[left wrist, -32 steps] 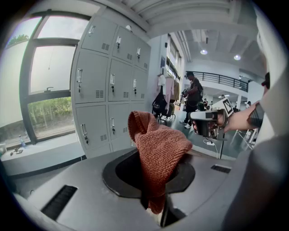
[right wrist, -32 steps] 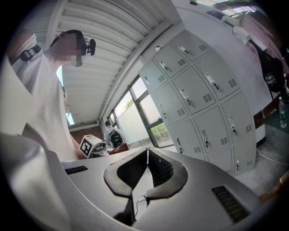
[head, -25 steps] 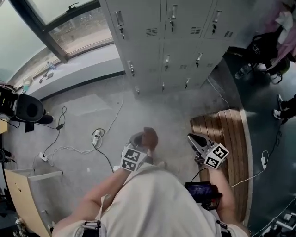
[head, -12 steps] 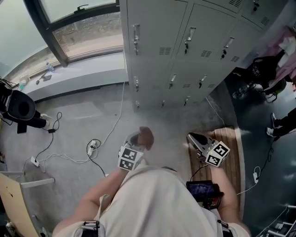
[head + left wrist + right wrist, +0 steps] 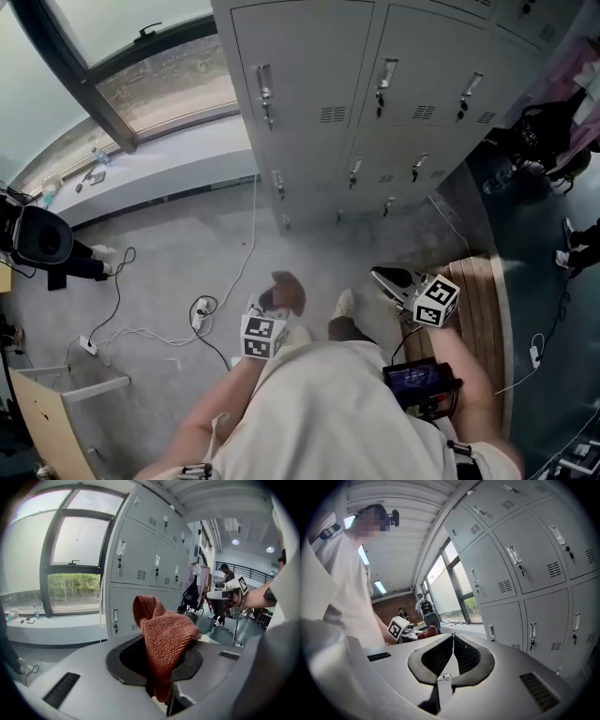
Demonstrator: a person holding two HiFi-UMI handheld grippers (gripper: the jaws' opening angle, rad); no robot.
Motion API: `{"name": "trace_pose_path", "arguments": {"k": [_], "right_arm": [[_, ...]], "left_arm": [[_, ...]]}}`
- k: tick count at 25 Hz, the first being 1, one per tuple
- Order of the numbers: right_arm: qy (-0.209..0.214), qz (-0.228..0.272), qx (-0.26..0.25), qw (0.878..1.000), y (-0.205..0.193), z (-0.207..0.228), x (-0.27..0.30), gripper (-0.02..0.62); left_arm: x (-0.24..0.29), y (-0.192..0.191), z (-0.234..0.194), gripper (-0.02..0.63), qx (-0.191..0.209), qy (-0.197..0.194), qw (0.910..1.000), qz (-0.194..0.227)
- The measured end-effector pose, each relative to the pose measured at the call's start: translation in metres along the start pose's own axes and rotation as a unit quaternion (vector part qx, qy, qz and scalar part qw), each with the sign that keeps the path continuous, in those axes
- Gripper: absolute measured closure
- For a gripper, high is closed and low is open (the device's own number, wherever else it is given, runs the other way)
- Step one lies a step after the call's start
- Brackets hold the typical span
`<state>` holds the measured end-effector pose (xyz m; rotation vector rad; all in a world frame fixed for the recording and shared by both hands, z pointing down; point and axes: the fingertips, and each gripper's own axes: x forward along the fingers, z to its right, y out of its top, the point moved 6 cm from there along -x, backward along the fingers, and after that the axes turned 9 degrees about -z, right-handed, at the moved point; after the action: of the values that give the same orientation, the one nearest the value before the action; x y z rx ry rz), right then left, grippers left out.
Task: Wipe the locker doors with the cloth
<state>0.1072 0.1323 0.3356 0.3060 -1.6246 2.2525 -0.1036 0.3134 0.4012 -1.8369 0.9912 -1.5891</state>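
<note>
Low centre, the left gripper (image 5: 272, 305) clamps its jaws on a rust-red knitted cloth (image 5: 164, 639); the right gripper (image 5: 386, 278) has jaws together, empty. Grey metal locker doors (image 5: 319, 75) fill the top.

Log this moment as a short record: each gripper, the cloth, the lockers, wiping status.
left gripper: shut on the cloth, held low in front of the person
cloth: reddish-brown knit, bunched up between the jaws
right gripper: jaws together, nothing between them
lockers: grey, all visible doors shut, ahead of the person
wiping: not yet begun; the cloth touches no door
</note>
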Motion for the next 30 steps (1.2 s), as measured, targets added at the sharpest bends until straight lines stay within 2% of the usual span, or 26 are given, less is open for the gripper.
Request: {"name": "trace_pose_path", "arguments": {"k": [5, 10, 15, 19, 22, 25, 30], "right_arm": [[0.039, -0.001, 0.0, 0.999, 0.012, 0.048, 0.025, 0.577], [0.076, 0.004, -0.013, 0.997, 0.038, 0.103, 0.042, 0.577], [0.086, 0.015, -0.005, 0.996, 0.052, 0.149, 0.052, 0.577], [0.081, 0.024, 0.016, 0.996, 0.056, 0.172, 0.063, 0.577], [0.074, 0.031, 0.036, 0.996, 0.057, 0.18, 0.073, 0.577], [0.062, 0.023, 0.052, 0.996, 0.052, 0.18, 0.084, 0.577], [0.055, 0.01, 0.069, 0.996, 0.039, 0.173, 0.097, 0.577]], "left_arm": [[0.028, 0.021, -0.011, 0.537, -0.014, 0.033, 0.9991, -0.02], [0.06, 0.059, -0.017, 0.537, -0.019, 0.063, 0.9973, -0.032], [0.087, 0.093, -0.018, 0.537, -0.033, 0.078, 0.9962, -0.022], [0.106, 0.102, -0.033, 0.537, -0.037, 0.085, 0.9953, -0.03], [0.12, 0.11, -0.06, 0.537, -0.051, 0.092, 0.9938, -0.036], [0.134, 0.12, -0.102, 0.537, -0.077, 0.13, 0.9879, -0.036], [0.153, 0.143, -0.167, 0.538, -0.097, 0.182, 0.9783, -0.024]]}}
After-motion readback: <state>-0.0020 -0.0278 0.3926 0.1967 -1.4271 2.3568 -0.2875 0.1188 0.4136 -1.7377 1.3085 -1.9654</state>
